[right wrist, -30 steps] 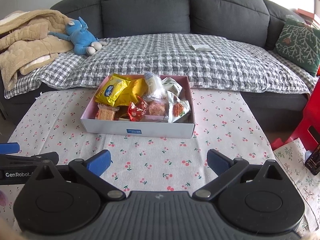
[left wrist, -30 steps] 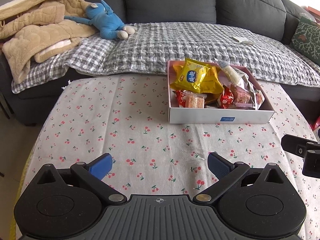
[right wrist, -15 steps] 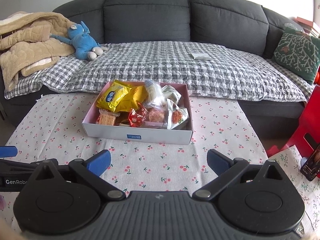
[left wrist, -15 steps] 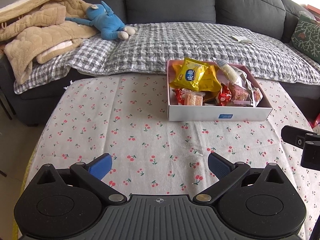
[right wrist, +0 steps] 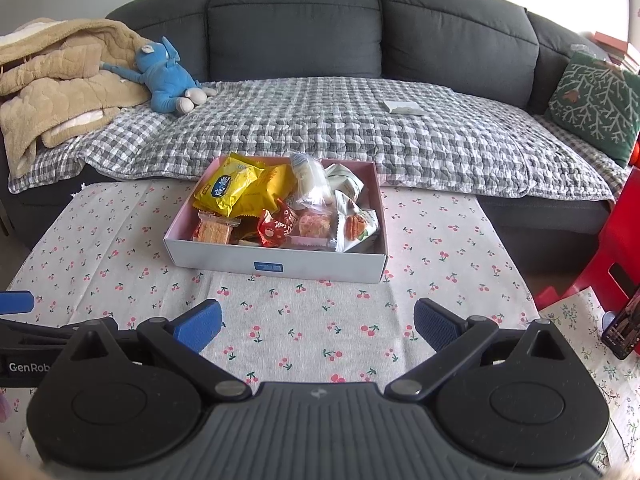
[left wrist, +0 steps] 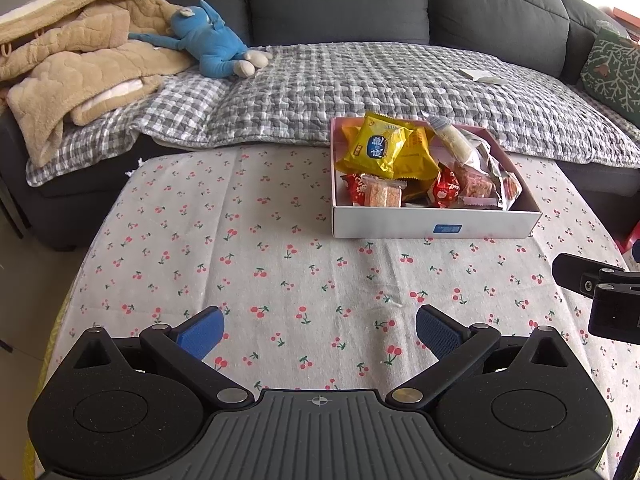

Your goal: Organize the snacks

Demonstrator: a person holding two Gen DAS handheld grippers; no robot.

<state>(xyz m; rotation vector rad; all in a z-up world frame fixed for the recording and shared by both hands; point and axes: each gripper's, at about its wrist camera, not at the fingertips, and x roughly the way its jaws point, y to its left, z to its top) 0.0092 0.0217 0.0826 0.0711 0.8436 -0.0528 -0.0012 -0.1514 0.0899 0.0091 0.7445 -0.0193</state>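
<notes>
A white cardboard box point(left wrist: 436, 227) point(right wrist: 276, 266) stands on the far side of the table, full of wrapped snacks. On top lie yellow packets point(left wrist: 378, 148) point(right wrist: 230, 188), with a red packet point(right wrist: 276, 226) and a wafer bar point(right wrist: 214, 231) nearer the front wall. My left gripper point(left wrist: 318, 334) hovers open over the cherry-print tablecloth, well short of the box and left of it. My right gripper point(right wrist: 316, 322) is open too, a little in front of the box. Nothing sits between either pair of fingers.
The table point(left wrist: 248, 248) is covered by a cherry-print cloth. Behind it is a dark sofa point(right wrist: 292, 28) with a checked blanket, a blue plush toy point(right wrist: 166, 76), a beige quilt point(left wrist: 72, 68) and a green cushion point(right wrist: 592, 100). A red stool point(right wrist: 616, 248) stands at the right.
Both grippers have drawn back and risen from the box, which now looks smaller and farther off. Their jaws stayed open and the snacks have not moved.
</notes>
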